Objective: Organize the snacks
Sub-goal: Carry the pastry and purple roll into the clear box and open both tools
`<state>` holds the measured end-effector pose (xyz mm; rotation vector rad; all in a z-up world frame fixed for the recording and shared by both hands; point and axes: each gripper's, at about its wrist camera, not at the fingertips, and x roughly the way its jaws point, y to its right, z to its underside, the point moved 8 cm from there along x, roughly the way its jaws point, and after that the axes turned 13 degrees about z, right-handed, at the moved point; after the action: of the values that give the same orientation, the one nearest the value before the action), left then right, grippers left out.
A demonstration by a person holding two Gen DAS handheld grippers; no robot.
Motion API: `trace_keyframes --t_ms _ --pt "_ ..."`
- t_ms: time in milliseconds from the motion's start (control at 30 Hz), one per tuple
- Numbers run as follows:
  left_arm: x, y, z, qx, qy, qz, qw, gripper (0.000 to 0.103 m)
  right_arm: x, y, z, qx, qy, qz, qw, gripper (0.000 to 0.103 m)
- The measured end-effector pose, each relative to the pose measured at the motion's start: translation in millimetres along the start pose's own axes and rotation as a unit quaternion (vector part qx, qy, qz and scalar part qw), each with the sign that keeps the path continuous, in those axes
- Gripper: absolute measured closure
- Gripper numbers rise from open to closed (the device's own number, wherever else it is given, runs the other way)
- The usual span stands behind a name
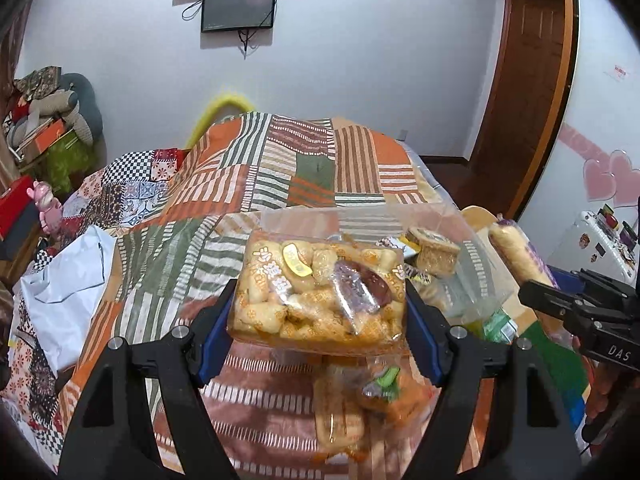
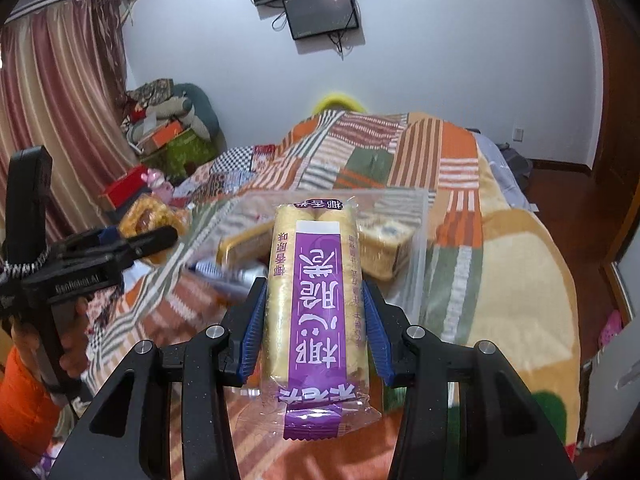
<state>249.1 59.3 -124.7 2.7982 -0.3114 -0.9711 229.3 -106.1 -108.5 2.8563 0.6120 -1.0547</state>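
Note:
My left gripper (image 1: 320,312) is shut on a clear bag of yellow puffed snacks (image 1: 316,292), its blue pads pressing both sides, and the bag hangs above the bed. Under it a second orange snack bag (image 1: 360,412) lies on the quilt. In the right wrist view my right gripper (image 2: 316,308) is shut on a long cracker pack with a purple label (image 2: 316,300), held lengthwise. Just beyond both grippers stands a clear plastic box (image 2: 418,216) with several wrapped snacks in it. The cracker pack (image 1: 516,252) also shows at the right of the left wrist view.
A patchwork quilt (image 1: 280,168) covers the bed. A white plastic bag (image 1: 68,280) lies at its left edge. Boxes and cushions (image 1: 48,120) are piled in the far left corner by striped curtains (image 2: 52,100). A wooden door (image 1: 528,80) stands at right, screens hang on the wall.

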Motion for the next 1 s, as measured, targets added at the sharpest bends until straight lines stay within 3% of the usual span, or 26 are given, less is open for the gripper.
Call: trace_keyframes --t_ms 467,800,1000 --pt "62 -37 -13 -0.033 -0.025 -0.018 0.9990 0.028 55 -24 -24 0.008 -0.013 -0.005 1.000 0.061" --pt "97 -45 -13 -0.055 -0.050 0.005 0.9972 0.028 93 -33 -20 0.022 -0.050 0.004 0.998 0.061" --pt "109 -43 -8 -0.023 -0.065 -0.026 0.9973 0.028 102 -33 -15 0.024 -0.070 0.008 0.997 0.060"
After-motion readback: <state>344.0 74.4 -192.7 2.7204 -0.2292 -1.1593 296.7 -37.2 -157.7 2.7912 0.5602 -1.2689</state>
